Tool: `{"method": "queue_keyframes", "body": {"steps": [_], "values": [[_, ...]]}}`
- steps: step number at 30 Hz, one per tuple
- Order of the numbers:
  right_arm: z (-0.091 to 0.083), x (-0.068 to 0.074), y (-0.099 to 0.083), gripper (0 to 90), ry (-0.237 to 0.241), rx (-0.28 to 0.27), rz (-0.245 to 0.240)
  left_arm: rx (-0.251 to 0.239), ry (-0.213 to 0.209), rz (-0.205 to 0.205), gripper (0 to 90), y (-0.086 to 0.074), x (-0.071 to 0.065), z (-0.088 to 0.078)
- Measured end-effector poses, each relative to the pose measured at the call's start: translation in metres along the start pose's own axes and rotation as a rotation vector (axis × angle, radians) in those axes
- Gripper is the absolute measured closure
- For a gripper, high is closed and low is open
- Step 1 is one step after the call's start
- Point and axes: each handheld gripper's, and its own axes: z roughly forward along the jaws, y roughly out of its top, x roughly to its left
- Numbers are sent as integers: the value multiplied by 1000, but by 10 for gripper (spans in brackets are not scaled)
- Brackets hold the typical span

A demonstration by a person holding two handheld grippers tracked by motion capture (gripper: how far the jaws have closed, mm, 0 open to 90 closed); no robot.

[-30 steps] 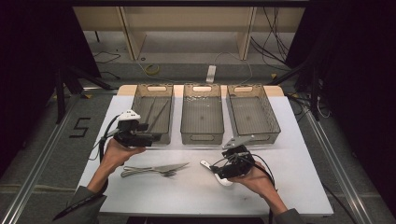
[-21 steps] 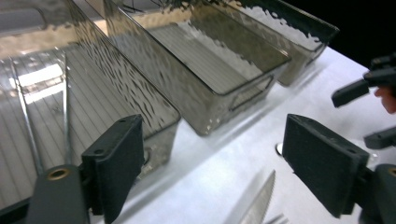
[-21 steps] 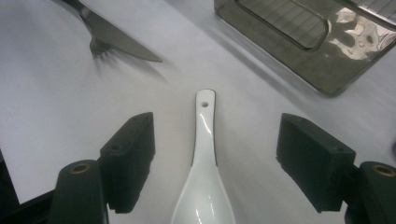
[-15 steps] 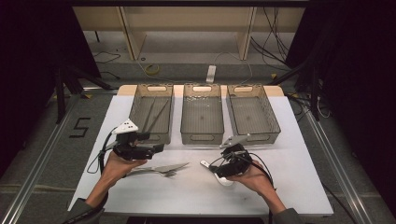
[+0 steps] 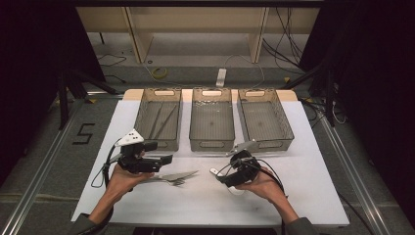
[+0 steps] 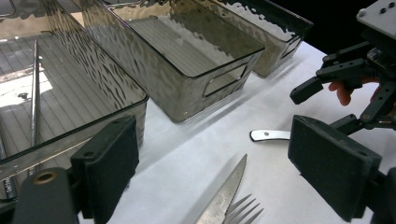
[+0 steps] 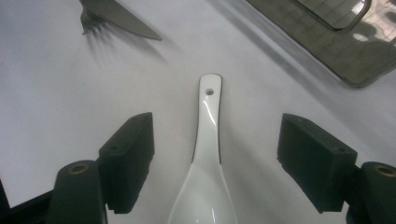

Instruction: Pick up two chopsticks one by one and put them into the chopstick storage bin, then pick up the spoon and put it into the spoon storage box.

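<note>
A serrated knife (image 5: 178,175) and a fork (image 5: 171,182) lie side by side on the white table (image 5: 195,205). My left gripper (image 5: 169,159) hovers just above their handles, open; its jaws have just been opening and hold nothing. In the left gripper view the knife tip (image 6: 229,186) and fork tines (image 6: 245,210) lie below the left gripper (image 6: 219,163). A white ceramic spoon (image 7: 208,154) lies between the jaws of my right gripper (image 7: 219,158), which is open with neither pad touching it. From above, the right gripper (image 5: 222,174) sits over the spoon (image 5: 214,171).
Three grey see-through bins stand in a row at the back: the left bin (image 5: 142,115) holds long thin metal sticks (image 5: 161,120); the middle bin (image 5: 211,122) and right bin (image 5: 264,120) look bare. The right gripper (image 6: 345,79) appears far off in the left gripper view.
My left gripper has moved from beside the left bin toward the table's front and slightly right, over the knife and fork, and its jaws have widened. The right gripper has stayed over the spoon.
</note>
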Motion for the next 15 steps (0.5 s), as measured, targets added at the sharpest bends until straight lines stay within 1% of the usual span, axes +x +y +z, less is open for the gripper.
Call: {"method": "queue_keyframes", "body": {"steps": [2, 3, 4, 5, 6, 10, 12, 15], "values": [[2, 0, 1, 278, 5, 12, 3, -4, 3, 3, 157, 0, -2, -1], [3, 0, 2, 277, 7, 14, -5, -7, 3, 9, 157, -1, -2, -1], [3, 1, 2, 274, 9, 27, 2, -11, 3, 7, 156, -2, -4, -1], [4, 1, 3, 269, 6, 32, -11, -8, 3, 13, 156, -2, -4, -2], [5, 1, 3, 263, 9, 43, -9, -8, 5, 12, 155, -3, -6, -1], [11, 2, 5, 240, 6, 69, -12, 11, 16, 46, 155, -6, -8, -1], [12, 3, 6, 236, 6, 80, -16, 16, 15, 41, 153, -7, -8, -1], [15, 5, 9, 235, 5, 92, -19, 14, 17, 53, 153, -8, -8, -4]]}}
